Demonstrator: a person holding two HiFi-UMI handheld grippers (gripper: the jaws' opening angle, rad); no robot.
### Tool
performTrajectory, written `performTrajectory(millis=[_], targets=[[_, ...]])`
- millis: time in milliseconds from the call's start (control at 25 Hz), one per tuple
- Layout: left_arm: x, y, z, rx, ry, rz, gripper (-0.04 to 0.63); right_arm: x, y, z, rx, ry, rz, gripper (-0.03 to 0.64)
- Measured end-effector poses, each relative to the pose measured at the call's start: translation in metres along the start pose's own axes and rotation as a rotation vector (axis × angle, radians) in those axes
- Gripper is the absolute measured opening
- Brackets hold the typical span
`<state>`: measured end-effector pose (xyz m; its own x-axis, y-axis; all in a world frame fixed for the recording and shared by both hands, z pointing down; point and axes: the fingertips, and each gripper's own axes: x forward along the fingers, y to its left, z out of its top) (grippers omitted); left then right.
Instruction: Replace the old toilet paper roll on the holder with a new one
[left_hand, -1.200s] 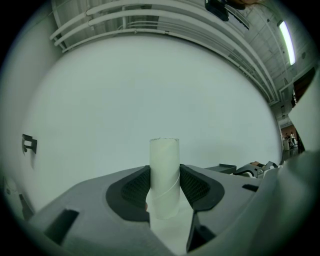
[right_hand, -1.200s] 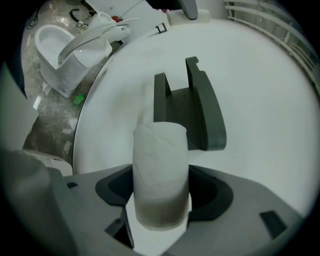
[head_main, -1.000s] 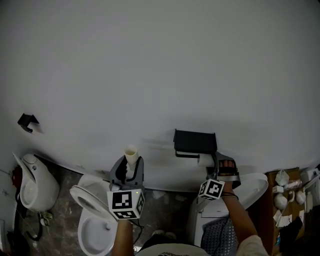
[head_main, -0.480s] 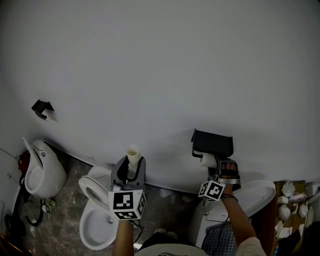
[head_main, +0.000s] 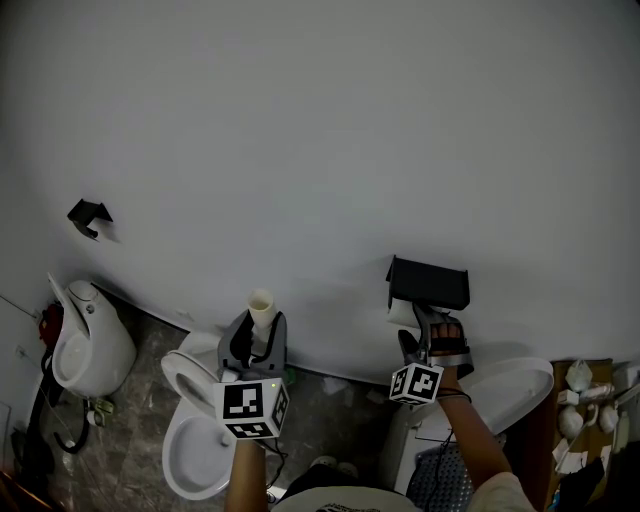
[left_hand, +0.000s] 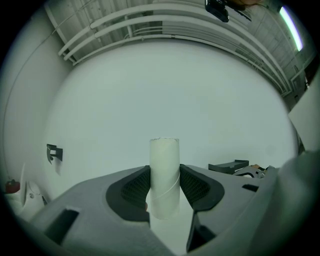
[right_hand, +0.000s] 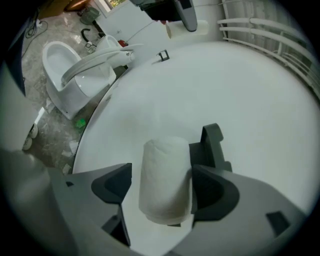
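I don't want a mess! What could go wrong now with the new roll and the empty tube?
The jaws of the right gripper have just been opening with the new roll between them; if it isn't seated on the holder, it may drop.
The left gripper pinches the empty tube near the toilet; a slip could land it in the bowl.

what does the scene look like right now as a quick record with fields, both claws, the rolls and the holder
left claw: shut on empty cardboard tube, which stands upright
right claw: open, jaws have just been opening; new roll sits between them, with a gap at one jaw
holder: black, new roll just under it
stage: old tube is off; new roll looks placed and released, though its seating can't be confirmed
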<state>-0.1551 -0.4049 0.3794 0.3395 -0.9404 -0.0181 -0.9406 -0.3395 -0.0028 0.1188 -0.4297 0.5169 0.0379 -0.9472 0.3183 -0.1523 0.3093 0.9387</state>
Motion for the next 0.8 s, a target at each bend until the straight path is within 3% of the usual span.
performTrajectory(millis=[160,320,640,800], targets=[[0.006,-0.013,0.004,-0.003,-0.008,-0.032,0.183,-0.023,-0.005,0.002,0.145,-0.036,-0.004,0.376],[0.014,-0.033,0.008,-0.011,-0.015,-0.084,0.182,-0.05,-0.025,-0.004,0.379,-0.079,-0.024,0.344],[0.032,-0.074,0.023,-0.02,-0.042,-0.164,0.183,-0.102,-0.095,-0.04,0.965,-0.164,-0.175,0.148],[0.037,-0.087,0.034,-0.025,-0.062,-0.188,0.182,-0.12,-0.115,-0.051,1.147,-0.197,-0.243,0.104]])
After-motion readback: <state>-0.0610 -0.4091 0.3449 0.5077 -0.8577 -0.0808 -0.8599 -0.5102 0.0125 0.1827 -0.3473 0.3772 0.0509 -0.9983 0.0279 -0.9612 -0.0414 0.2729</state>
